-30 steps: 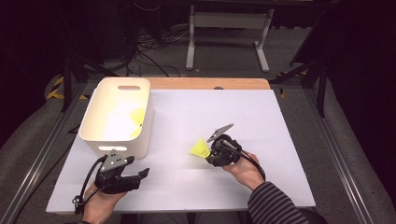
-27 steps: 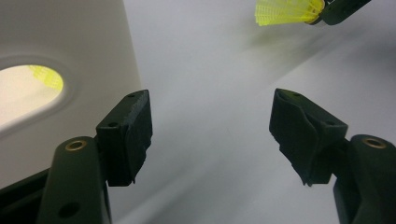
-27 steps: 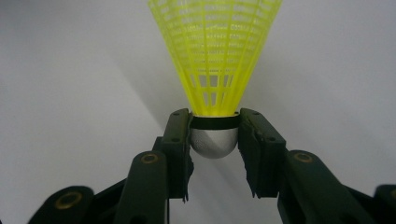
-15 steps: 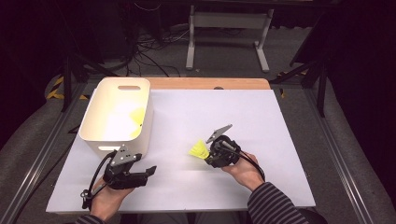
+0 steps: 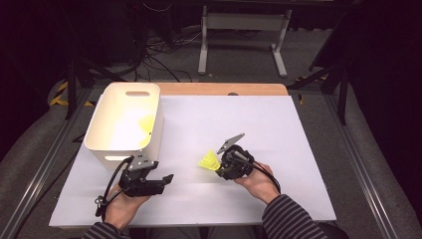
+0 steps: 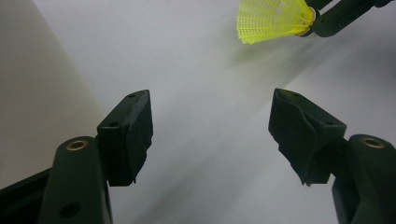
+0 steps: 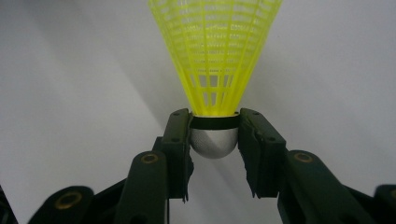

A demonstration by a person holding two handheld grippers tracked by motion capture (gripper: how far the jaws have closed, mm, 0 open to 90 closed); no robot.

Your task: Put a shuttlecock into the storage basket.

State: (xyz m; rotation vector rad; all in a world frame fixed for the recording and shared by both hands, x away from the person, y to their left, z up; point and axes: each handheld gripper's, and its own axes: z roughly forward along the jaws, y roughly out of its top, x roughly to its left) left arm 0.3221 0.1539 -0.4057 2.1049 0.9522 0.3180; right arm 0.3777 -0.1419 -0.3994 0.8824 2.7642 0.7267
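Right now the yellow shuttlecock (image 7: 215, 56) is clamped by its rounded silver-grey cork between the fingers (image 7: 178, 140) of the right gripper (image 5: 225, 164); the pads press on either side of the cork just below the black band, and the mesh skirt flares away from the gripper; in the high view the shuttlecock (image 5: 210, 162) sits a little toward the near edge of the worktop (image 5: 278, 129) from its middle, skirt pointing toward the left edge; whether it rests on the surface or is held just above it cannot be told; a person's hand (image 5: 259, 181) in a striped sleeve holds this gripper.

Nearer the near left corner, the left gripper (image 5: 164, 180) is held low over the worktop, aimed across toward the shuttlecock; its fingers (image 6: 128, 135) stand wide apart with nothing between them; its own view shows the shuttlecock (image 6: 273, 19) farther off, well apart from the fingertips.

Beside the left edge stands a cream plastic bin (image 5: 102, 144) with a slot handle, touching nothing; something yellow (image 5: 146, 123) lies inside it, too blurred to identify.
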